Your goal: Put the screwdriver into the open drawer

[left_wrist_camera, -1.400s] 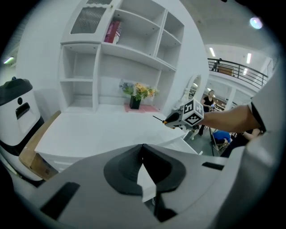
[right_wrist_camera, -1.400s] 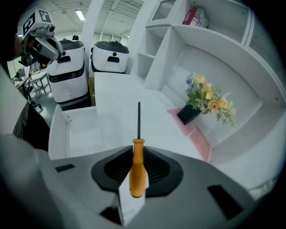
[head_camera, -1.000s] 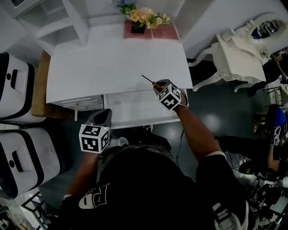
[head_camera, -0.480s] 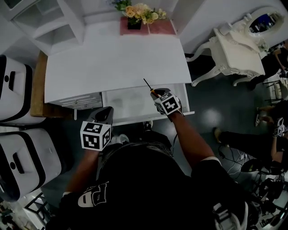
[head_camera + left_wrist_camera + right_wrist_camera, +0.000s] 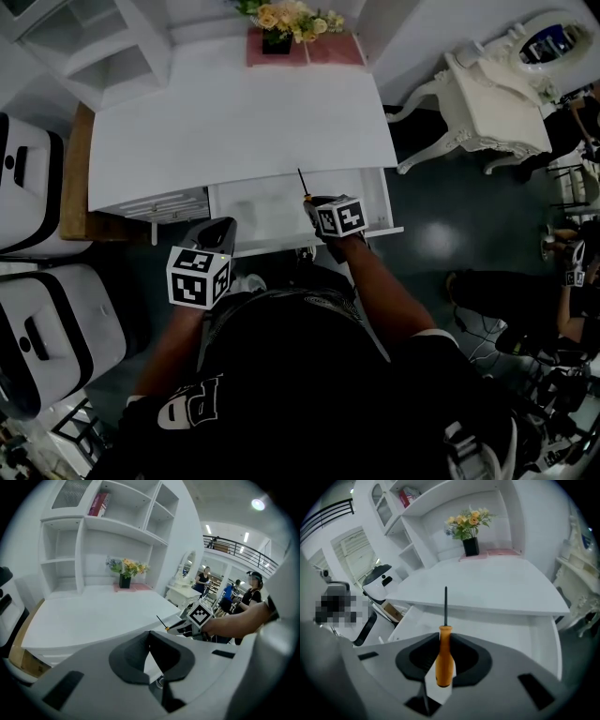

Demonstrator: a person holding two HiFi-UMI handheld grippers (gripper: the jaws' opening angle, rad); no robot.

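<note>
**Screwdriver arrives over the drawer.** My right gripper (image 5: 319, 202) had just come down from the tabletop's front edge to hang over the open drawer (image 5: 377, 192). The wrist had rolled on the way, and the jaws stayed clenched on the handle of the screwdriver (image 5: 445, 639). With the tool now above where it belonged, I judged the carry all but done. Only the last lowering and the release remained.

My left gripper (image 5: 150, 637) had hardly stirred. It hung near the drawer's front left corner, its jaws closed on nothing.

The screwdriver stood straight out from between the right jaws. Its smooth orange handle was rounded at the butt and narrowed toward the collar. From there a thin dark shaft ran forward above the drawer's white floor, its tip aimed at the overhanging edge of the tabletop (image 5: 244, 122). It had not yet been laid down.

Farther back, a dark vase of yellow flowers (image 5: 469, 520) stood on a pink mat (image 5: 497, 552) at the rear of the white tabletop, below the white shelves.
</note>
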